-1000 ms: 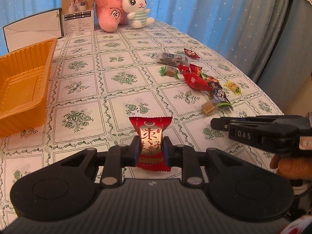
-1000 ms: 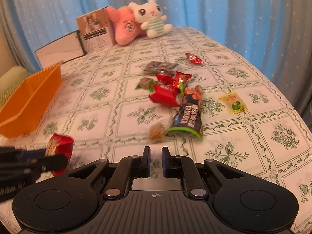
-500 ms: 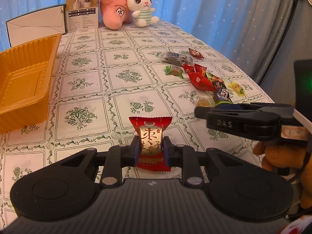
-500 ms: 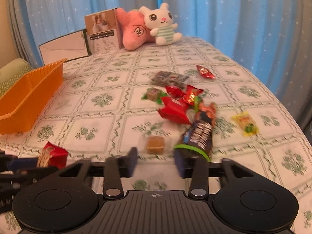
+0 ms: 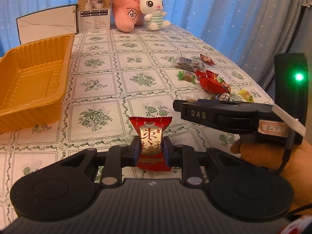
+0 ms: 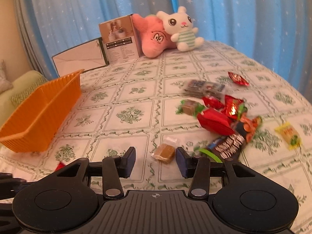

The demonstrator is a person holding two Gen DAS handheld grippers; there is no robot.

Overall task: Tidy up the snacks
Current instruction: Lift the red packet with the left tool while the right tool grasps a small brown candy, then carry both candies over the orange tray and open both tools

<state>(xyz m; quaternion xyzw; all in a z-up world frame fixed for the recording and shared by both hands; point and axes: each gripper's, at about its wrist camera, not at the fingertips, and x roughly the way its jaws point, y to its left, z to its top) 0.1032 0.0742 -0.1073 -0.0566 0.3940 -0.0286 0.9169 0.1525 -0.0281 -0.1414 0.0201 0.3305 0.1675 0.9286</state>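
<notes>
**Item: brown candy ahead of spread right fingers**

Right gripper (image 6: 155, 160): jaws just opened, standing apart, nothing pressed between the pads. Points toward the near edge of the snack pile.

Brown candy (image 6: 164, 152): small, clear-wrapped, squarish block lying flat on the patterned tablecloth (image 6: 128, 124). Sits just ahead of the fingertips, a little right of the midline, closer to the right finger than to the left. Not yet between the pads, by the look of it; exact depth hard to judge through the fisheye. Long axis roughly across the gap, wrapper tails toward upper left and right. Next move, as judged: short advance forward and slightly right, then close.

Dark chocolate bar (image 6: 230, 144): just right of the candy, near the right finger; risk of being nudged or caught on closing.

Left gripper (image 5: 150, 150): clamped on a red wrapped candy (image 5: 150, 142), held upright, clear of the table.

Orange tray (image 5: 58, 89): well apart to the left, nearer the left gripper than the right; appears empty in the left wrist view.

Remaining snacks (image 6: 214, 119): loose cluster beyond and right of the brown candy.

Nearer hand for the brown candy: the right.
</notes>
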